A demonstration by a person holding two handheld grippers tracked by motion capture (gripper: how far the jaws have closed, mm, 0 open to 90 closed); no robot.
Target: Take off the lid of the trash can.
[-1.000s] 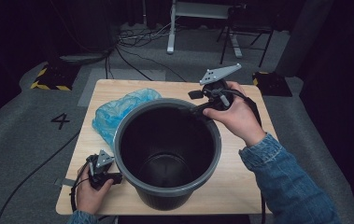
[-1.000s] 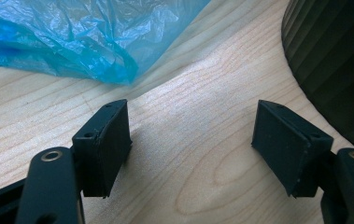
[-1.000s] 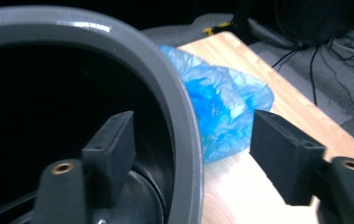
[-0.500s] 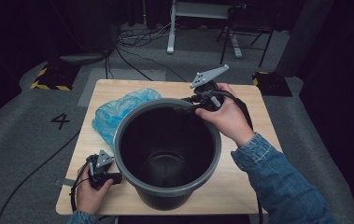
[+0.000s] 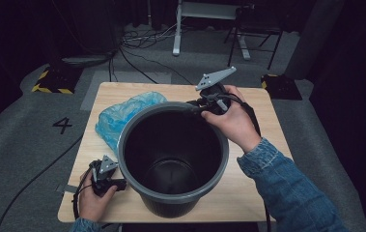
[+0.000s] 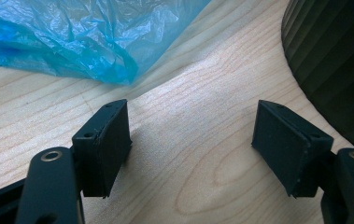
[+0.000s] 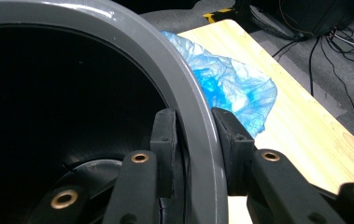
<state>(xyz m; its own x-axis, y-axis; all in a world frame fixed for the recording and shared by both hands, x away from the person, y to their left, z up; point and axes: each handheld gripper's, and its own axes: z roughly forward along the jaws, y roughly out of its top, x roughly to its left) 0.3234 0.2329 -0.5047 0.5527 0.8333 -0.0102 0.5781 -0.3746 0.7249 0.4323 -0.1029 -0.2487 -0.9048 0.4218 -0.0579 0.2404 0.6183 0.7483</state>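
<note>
A dark grey plastic bin (image 5: 173, 159) stands upright on the wooden table (image 5: 262, 183), its mouth empty. My right gripper (image 5: 194, 108) has just been closing and is shut on the bin's far right rim (image 7: 198, 126), one pad inside the wall and one outside. A crumpled blue plastic bag (image 5: 118, 116) lies on the table behind and left of the bin; it also lies past the rim as the blue bag (image 7: 230, 88). My left gripper (image 5: 121, 183) rests on the table by the bin's near left side, jaws open over bare wood (image 6: 193, 154), with nothing between them.
The bin's ribbed wall (image 6: 338, 60) rises right of the left jaws, and the blue bag (image 6: 86, 37) lies just ahead of them. Cables (image 5: 137, 43), a chair (image 5: 255, 29) and a yellow-black floor block (image 5: 52, 79) lie beyond the table.
My right gripper moved left onto the bin's far rim and its jaws closed on it. The left hand stayed put.
</note>
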